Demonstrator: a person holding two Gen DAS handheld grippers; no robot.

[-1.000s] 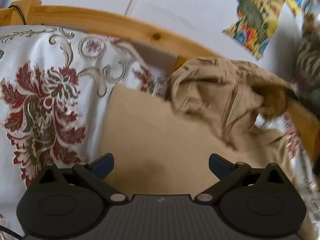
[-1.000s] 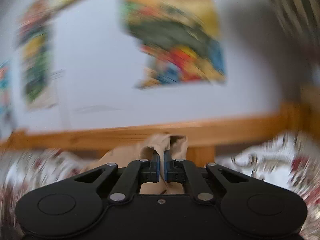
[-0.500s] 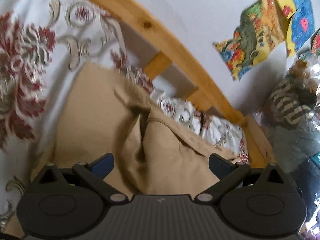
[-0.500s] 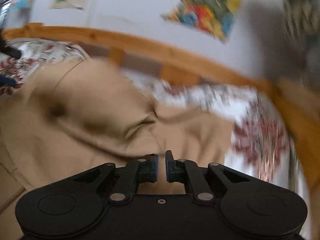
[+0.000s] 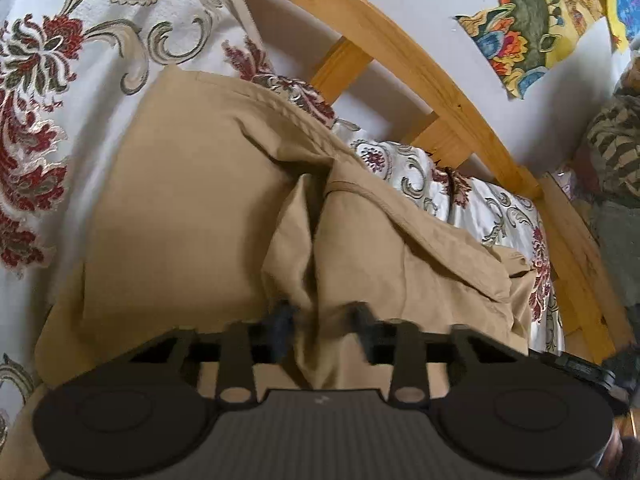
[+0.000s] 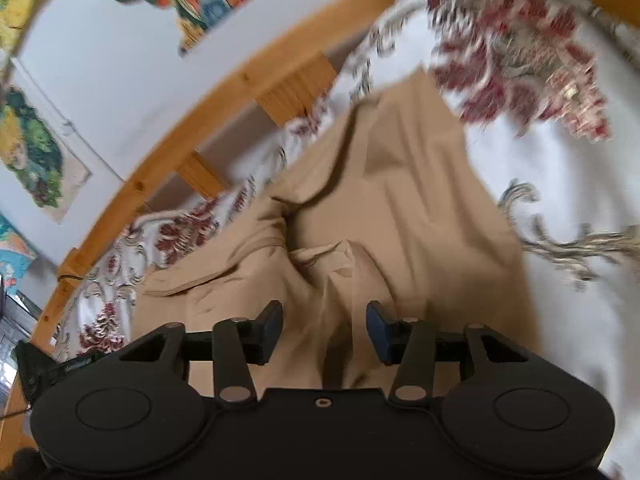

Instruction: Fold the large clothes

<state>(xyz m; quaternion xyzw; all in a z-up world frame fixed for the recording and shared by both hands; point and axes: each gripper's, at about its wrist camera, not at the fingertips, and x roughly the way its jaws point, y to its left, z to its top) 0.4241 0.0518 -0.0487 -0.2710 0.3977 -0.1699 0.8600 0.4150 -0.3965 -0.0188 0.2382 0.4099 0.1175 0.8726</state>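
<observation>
A tan garment (image 5: 192,216) lies rumpled on a bed with a white, red-flowered cover (image 5: 44,92). In the left wrist view a raised fold of it (image 5: 316,264) runs down between my left gripper's (image 5: 320,326) blurred fingers, which stand partly closed around the fold. In the right wrist view the same garment (image 6: 420,200) lies below my right gripper (image 6: 324,326), whose jaws are open with a cloth ridge (image 6: 332,276) between them, not pinched.
A wooden bed rail (image 5: 420,64) curves along the far side, with a white wall and colourful paper pictures (image 5: 528,28) behind. A striped object (image 5: 616,148) stands at the right. The other gripper's black body (image 6: 44,364) shows at the left edge.
My left gripper's jaws have moved from wide open to closing around a fold of the garment. My right gripper has opened and let go of the cloth, which now lies on the bed.
</observation>
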